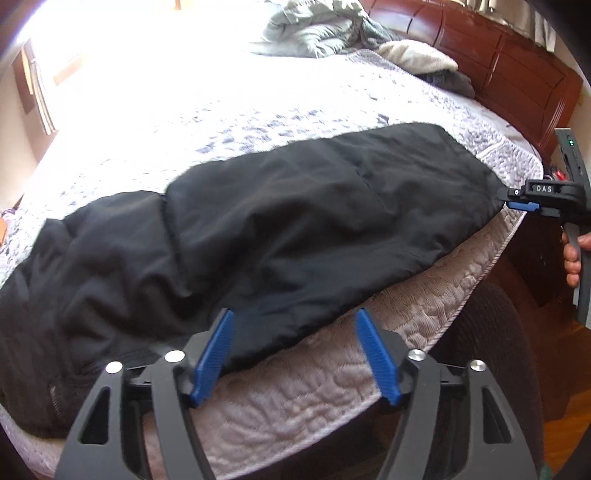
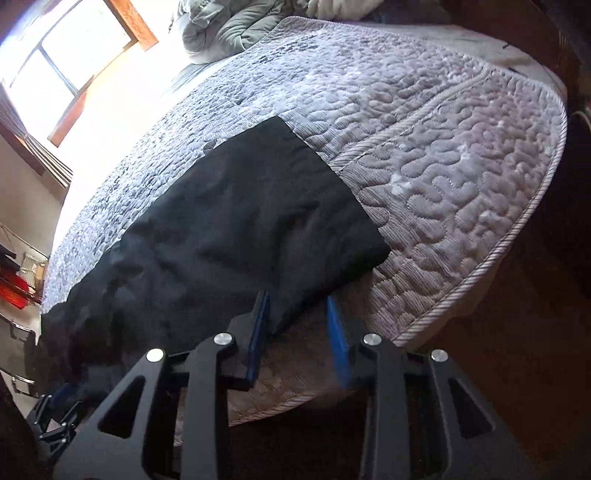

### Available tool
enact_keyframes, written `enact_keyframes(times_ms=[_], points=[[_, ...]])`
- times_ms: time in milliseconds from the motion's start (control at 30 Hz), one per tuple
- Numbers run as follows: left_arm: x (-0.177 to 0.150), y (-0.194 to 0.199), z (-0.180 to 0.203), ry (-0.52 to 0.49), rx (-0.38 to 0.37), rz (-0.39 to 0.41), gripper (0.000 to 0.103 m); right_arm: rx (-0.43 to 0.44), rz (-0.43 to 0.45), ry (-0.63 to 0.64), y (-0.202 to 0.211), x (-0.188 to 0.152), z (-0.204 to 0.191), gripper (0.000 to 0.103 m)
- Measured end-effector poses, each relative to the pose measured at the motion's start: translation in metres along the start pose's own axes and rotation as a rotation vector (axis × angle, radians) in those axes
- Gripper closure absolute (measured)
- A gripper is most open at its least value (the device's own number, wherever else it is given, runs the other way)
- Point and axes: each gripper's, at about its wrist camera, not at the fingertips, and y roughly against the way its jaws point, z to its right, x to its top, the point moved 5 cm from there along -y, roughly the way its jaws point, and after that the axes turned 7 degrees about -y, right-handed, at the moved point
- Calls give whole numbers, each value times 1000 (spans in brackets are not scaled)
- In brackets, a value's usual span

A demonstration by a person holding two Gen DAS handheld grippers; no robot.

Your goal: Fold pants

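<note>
Black pants (image 1: 280, 221) lie spread along the near edge of a bed with a grey quilted cover (image 1: 258, 110). My left gripper (image 1: 295, 321) is open, its blue pads either side of the pants' near hem at the bed edge. The right gripper (image 1: 517, 201) shows at the far right, at the pants' corner. In the right wrist view the pants (image 2: 229, 229) lie on the quilt (image 2: 443, 166), and my right gripper (image 2: 297, 306) is open, with its left pad over the cloth edge and its right pad over the quilt. The left gripper (image 2: 55, 413) shows at the lower left.
A heap of grey and cream bedding (image 1: 332, 33) lies at the head of the bed. A dark wooden headboard (image 1: 517, 74) stands behind it. A bright window (image 2: 74, 59) is to the left. A dark wood floor (image 2: 517, 332) lies beyond the bed's corner.
</note>
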Motion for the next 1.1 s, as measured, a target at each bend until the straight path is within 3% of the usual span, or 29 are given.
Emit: enact_keyframes(times_ms=[67, 133, 267, 333, 467, 567, 633, 933, 967, 1000, 1100], points=[[-9, 17, -15, 39, 5, 26, 31, 44, -3, 58, 10, -12, -27, 71], [-21, 31, -39, 128, 9, 24, 31, 156, -37, 111, 15, -26, -66, 71], [-58, 52, -95, 349, 26, 19, 32, 422, -208, 199, 2, -68, -160, 71], [-77, 61, -116, 415, 73, 18, 33, 489, -303, 249, -13, -98, -203, 71], [-105, 71, -151, 481, 149, 3, 33, 514, -420, 365, -34, -154, -271, 71], [-124, 77, -172, 562, 132, 2, 33, 548, -507, 368, -44, -179, -301, 71], [-134, 78, -182, 604, 120, 1, 33, 564, -551, 322, -49, -187, -312, 71], [-161, 82, -207, 676, 110, 15, 33, 525, -579, 209, -63, -189, -317, 77], [-162, 83, -207, 679, 111, 20, 33, 531, -557, 225, -61, -188, -320, 83], [-164, 83, -208, 681, 113, 23, 33, 535, -535, 247, -60, -185, -322, 103], [-166, 83, -209, 681, 144, 9, 33, 505, -523, 302, -56, -187, -329, 103]])
